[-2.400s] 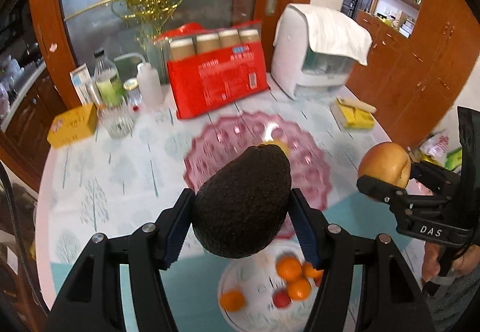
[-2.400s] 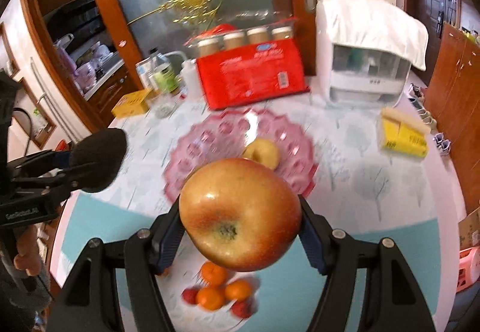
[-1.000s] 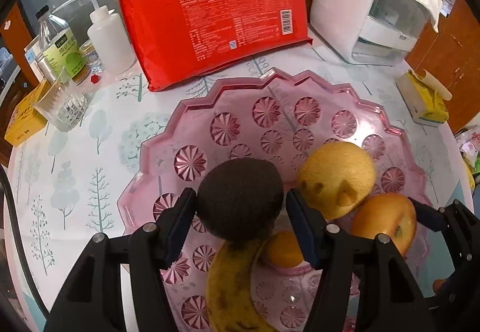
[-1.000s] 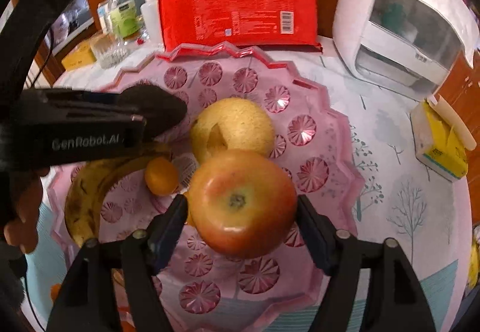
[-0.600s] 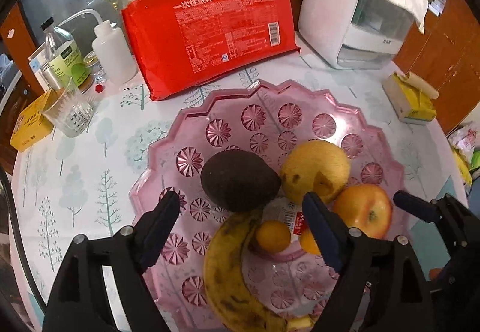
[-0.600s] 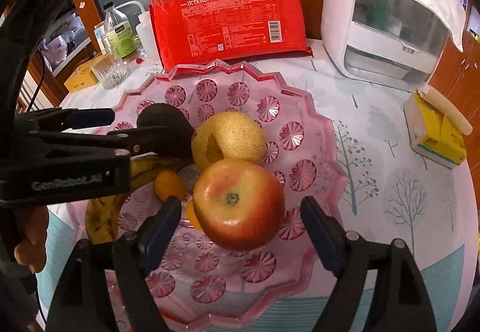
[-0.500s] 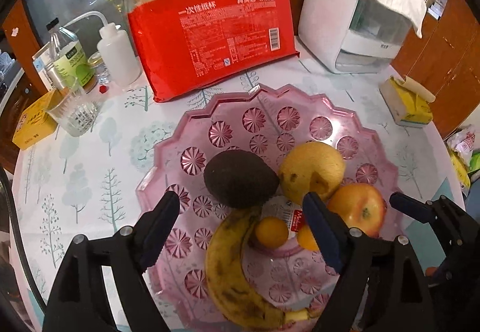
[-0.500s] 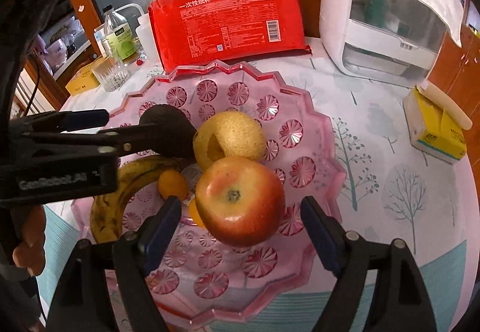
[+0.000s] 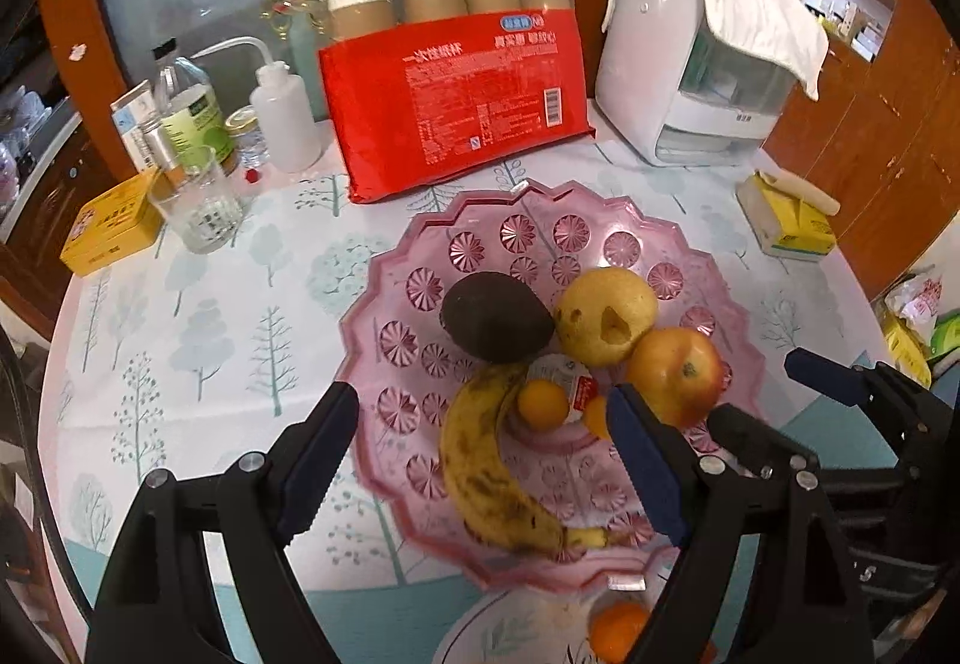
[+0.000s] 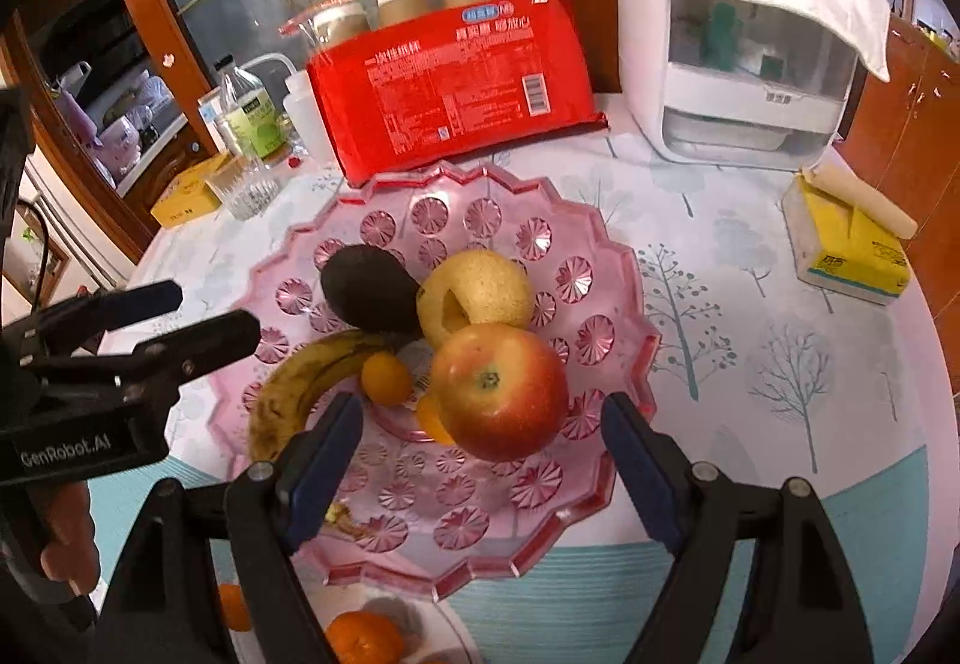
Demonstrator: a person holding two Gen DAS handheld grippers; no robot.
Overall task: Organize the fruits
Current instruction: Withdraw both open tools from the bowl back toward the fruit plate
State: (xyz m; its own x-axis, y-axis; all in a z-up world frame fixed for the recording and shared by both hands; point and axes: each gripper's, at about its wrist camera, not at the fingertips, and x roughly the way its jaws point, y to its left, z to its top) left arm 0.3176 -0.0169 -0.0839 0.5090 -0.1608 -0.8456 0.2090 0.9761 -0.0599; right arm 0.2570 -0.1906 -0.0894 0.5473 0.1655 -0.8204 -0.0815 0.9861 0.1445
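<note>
A pink glass dish (image 9: 516, 232) holds a dark avocado (image 9: 495, 316), a yellow pear (image 9: 603, 313), a red-yellow apple (image 9: 675, 373), a spotted banana (image 9: 486, 472) and small oranges (image 9: 543, 403). My left gripper (image 9: 480, 406) hangs open above the dish's near side, nothing between its fingers. To its right, my right gripper (image 10: 480, 412) is open too, just above and nearer than the apple (image 10: 498, 391), its pads clear of the fruit. The avocado (image 10: 369, 289) lies free beside the pear (image 10: 480, 292). The left gripper (image 10: 210, 313) shows at the left of the right wrist view.
Behind the dish stand a red pack of paper cups (image 9: 462, 87), a white appliance under a cloth (image 9: 702, 51), a glass (image 9: 198, 208), bottles and a yellow box (image 9: 111, 232). A tissue pack (image 9: 786, 226) lies right. A white plate (image 9: 498, 628) with small oranges sits nearest me.
My left jaws opened off the avocado, my right off the apple; both fruits now rest in the dish. Both grippers have pulled up and back.
</note>
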